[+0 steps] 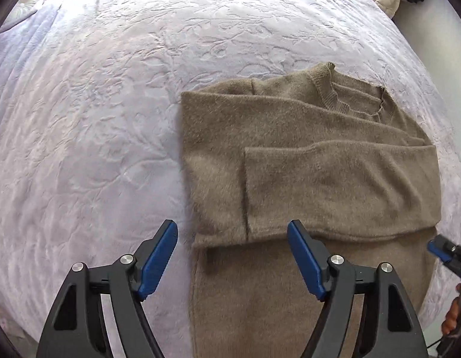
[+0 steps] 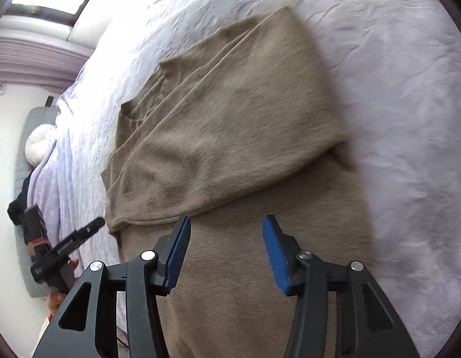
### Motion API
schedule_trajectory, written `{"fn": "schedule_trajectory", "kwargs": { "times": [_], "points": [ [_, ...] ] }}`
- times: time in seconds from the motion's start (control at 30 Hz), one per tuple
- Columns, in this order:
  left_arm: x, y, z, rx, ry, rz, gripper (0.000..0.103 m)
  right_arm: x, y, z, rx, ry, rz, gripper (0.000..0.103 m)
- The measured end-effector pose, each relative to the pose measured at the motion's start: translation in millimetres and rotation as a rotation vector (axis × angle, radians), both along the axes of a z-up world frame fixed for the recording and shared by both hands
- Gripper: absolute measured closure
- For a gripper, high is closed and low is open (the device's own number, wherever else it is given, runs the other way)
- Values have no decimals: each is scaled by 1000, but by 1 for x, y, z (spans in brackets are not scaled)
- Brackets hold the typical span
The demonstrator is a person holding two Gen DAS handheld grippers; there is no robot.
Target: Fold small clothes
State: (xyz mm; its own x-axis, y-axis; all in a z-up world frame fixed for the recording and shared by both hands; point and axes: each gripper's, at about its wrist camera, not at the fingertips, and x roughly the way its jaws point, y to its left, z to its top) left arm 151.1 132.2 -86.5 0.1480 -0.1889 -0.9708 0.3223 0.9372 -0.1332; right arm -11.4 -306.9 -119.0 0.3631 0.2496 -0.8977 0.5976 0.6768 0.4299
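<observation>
Left wrist view: a tan knit sweater (image 1: 314,161) lies flat on a pale lavender embossed bedspread (image 1: 105,113), filling the centre and lower right of the frame. Its ribbed neckline (image 1: 352,101) sits toward the upper right. One sleeve (image 1: 334,182) is folded across the body, its cuff end near the frame's centre; the lower body of the garment runs down to the bottom edge. The left gripper (image 1: 231,258) occupies the lower foreground, its blue-padded fingers (image 1: 157,264) spread apart with nothing between the pads; the left edge of the sweater lies below the gap. At the lower right edge, part of the right gripper (image 1: 446,253) shows beside the garment, with fingers of a hand (image 1: 452,316) on its handle.

Right wrist view: the same sweater (image 2: 230,119) runs diagonally from the upper centre to the bottom of the frame, the folded sleeve (image 2: 218,161) crossing its middle. The picture is slightly blurred. The right gripper (image 2: 226,255) fills the lower foreground, jaws parted and empty, above the sweater's lower body. The left gripper (image 2: 69,244) appears at the lower left edge, over the bedspread (image 2: 394,89) just beside the garment. A white round cushion (image 2: 39,143) lies at the far left.
</observation>
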Motion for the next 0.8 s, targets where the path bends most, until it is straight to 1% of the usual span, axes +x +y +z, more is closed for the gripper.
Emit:
{"fn": "schedule_trajectory", "kwargs": {
  "times": [0.07, 0.1, 0.2, 0.23, 0.27, 0.3, 0.33, 0.37, 0.43, 0.47, 0.5, 0.6, 0.73, 0.8],
  "points": [
    [-9, 4, 2, 27, -4, 7, 26, -5, -11, 8, -54, 2, -18, 49],
    [-13, 7, 2, 34, -2, 10, 26, -8, -15, 10, -66, 3, -19, 49],
    [-26, 15, -1, 55, 18, 18, 26, -5, -35, 6, -33, 1, -56, 49],
    [-30, 18, -2, 57, 30, 18, 26, -1, -43, -2, -43, 44, -82, 50],
    [-33, 19, -3, 57, 40, 18, 26, -1, -49, -9, -72, 102, -108, 57],
    [-37, 20, -4, 60, 48, 21, 26, -1, -52, -12, -82, 129, -125, 65],
    [-42, 24, -2, 65, 50, 23, 26, -3, -56, -14, -78, 134, -140, 65],
    [-47, 26, -1, 74, 48, 18, 26, -5, -55, -11, -73, 119, -143, 64],
    [-56, 29, 3, 91, 39, 2, 26, -11, -50, -2, -80, 103, -111, 54],
    [-60, 30, 5, 97, 41, -5, 26, -15, -44, 5, -78, 92, -73, 46],
    [-64, 31, 7, 100, 45, -9, 26, -18, -40, 8, -79, 86, -49, 44],
    [-78, 32, 15, 101, 51, -19, 26, -30, -20, 25, -102, 88, 57, 44],
    [-96, 29, 26, 105, 46, -39, 26, -45, 4, 43, -130, 93, 141, 42],
    [-104, 28, 32, 101, 44, -52, 26, -51, 18, 49, -137, 95, 161, 41]
  ]
}}
